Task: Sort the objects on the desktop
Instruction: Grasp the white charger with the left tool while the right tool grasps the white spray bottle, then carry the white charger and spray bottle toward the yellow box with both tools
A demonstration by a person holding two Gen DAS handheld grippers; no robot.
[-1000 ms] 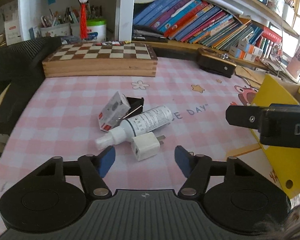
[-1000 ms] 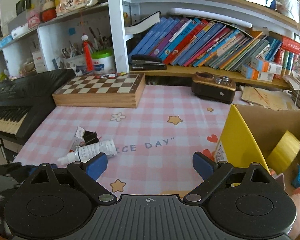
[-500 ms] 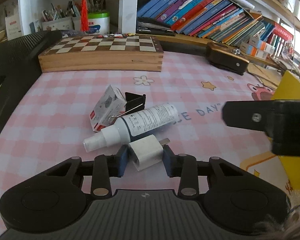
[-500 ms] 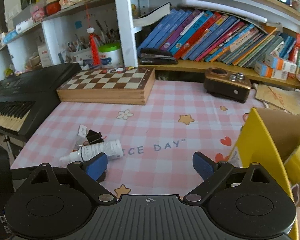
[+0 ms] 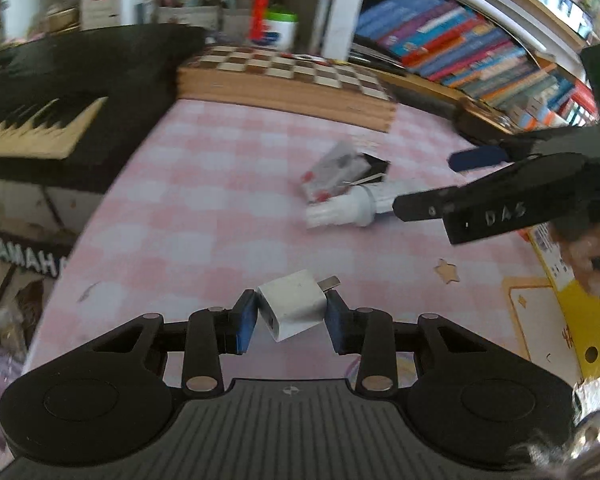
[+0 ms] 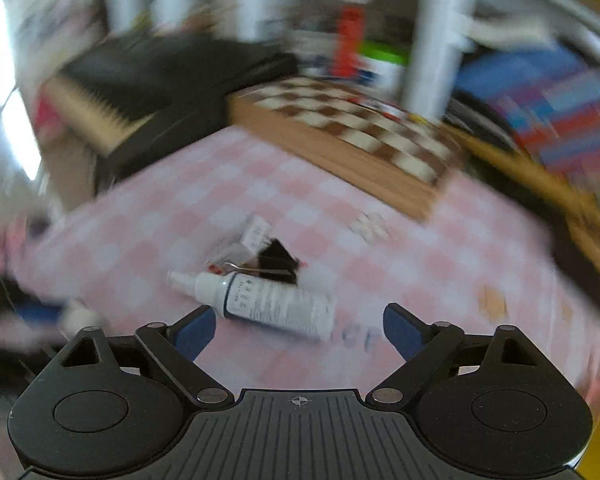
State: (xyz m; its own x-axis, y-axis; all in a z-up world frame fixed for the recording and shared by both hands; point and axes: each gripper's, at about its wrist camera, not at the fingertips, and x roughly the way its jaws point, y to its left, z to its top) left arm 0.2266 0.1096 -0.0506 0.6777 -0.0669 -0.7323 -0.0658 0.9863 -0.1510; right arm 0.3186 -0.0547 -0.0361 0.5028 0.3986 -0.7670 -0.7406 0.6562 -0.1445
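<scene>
Pinching white cube charger [image 5: 293, 305], prongs rightward, in left jaws; right jaws spread wide.

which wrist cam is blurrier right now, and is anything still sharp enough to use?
Right wrist view: heavy motion smear on the shelves and chessboard; the open right gripper is crisp and the spray bottle label only soft. Left wrist view: milder blur; the white charger clamped in the left gripper is sharp, while the small box and books smear. Both show fisheye bending.
</scene>
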